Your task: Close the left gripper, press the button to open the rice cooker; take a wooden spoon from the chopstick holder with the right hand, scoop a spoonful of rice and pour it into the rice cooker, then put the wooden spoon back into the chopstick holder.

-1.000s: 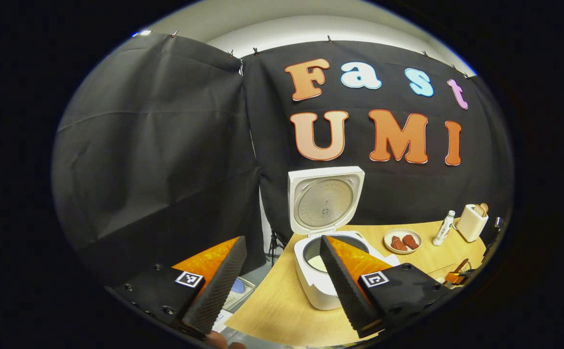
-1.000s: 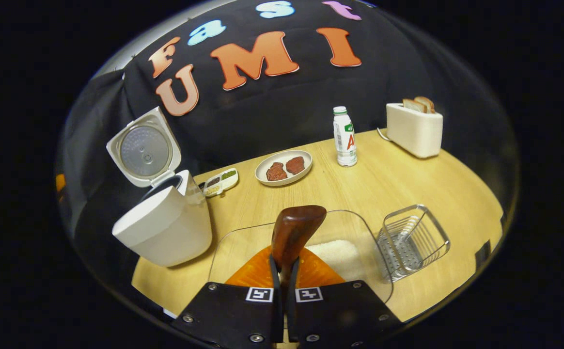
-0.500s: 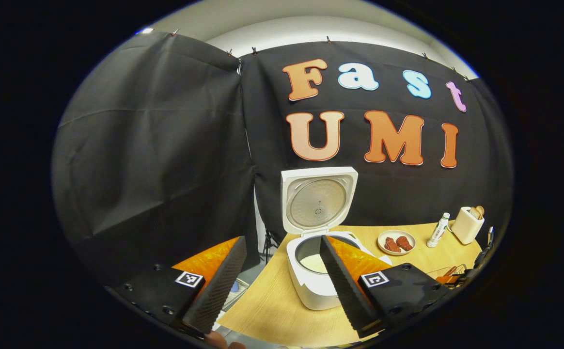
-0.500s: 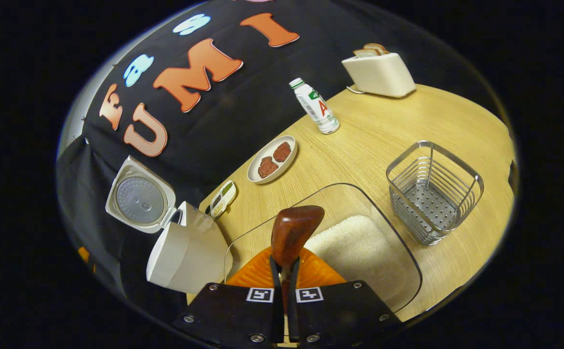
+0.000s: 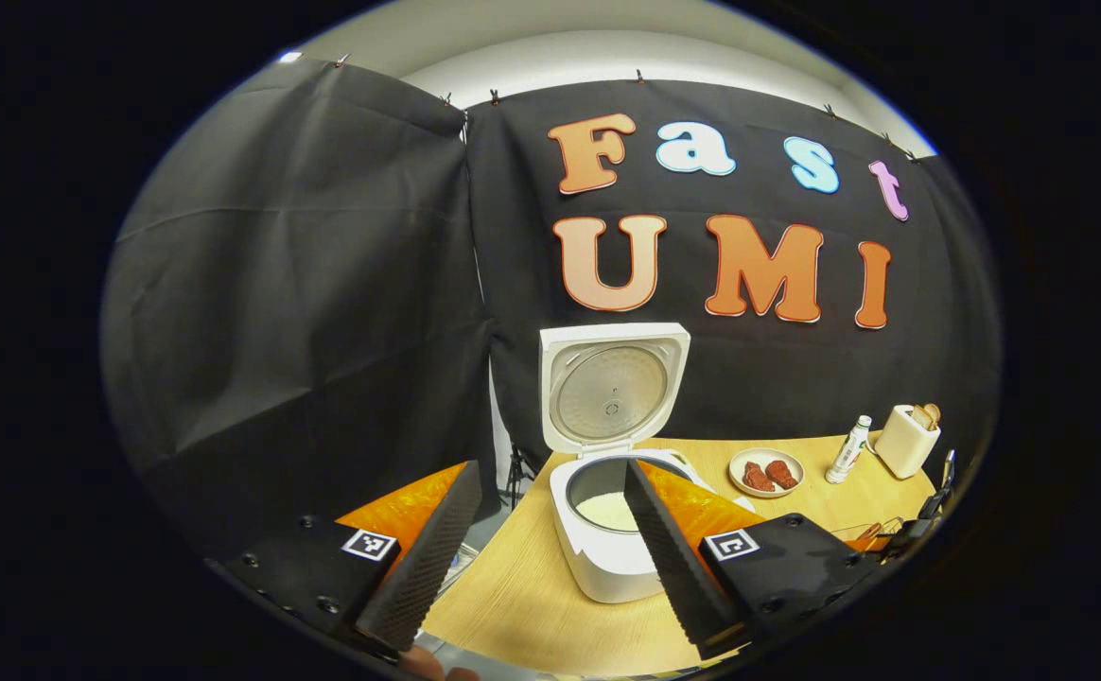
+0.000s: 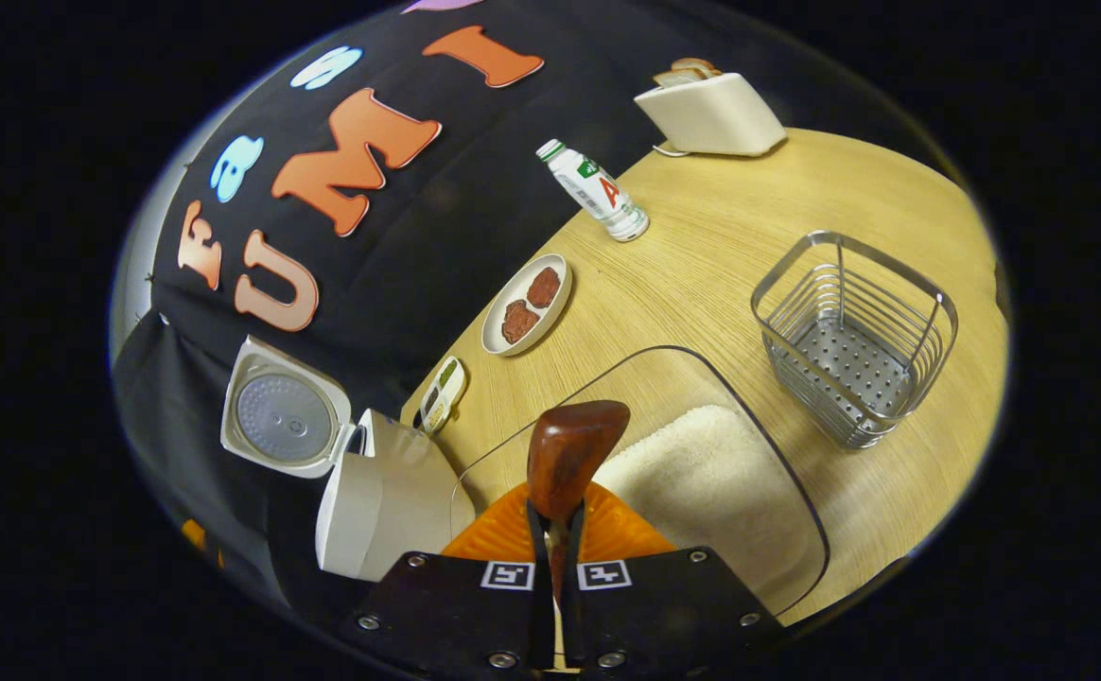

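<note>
While clamped: right gripper [image 6: 555, 530] is closed on the wooden spoon [image 6: 569, 452], whose bowl stands up just ahead of the fingertips.
Rice: a white heap in the clear container [image 6: 777, 473], right beneath the spoon.
Chopstick holder [image 6: 853, 336]: wire basket, ahead and right of the right gripper, apart from the container.
Left gripper [image 5: 541, 558]: fingers spread wide, gripping nothing.
Rice cooker [image 5: 607, 530]: lid up, just ahead between the left gripper's fingers, rice in the pot.
</note>
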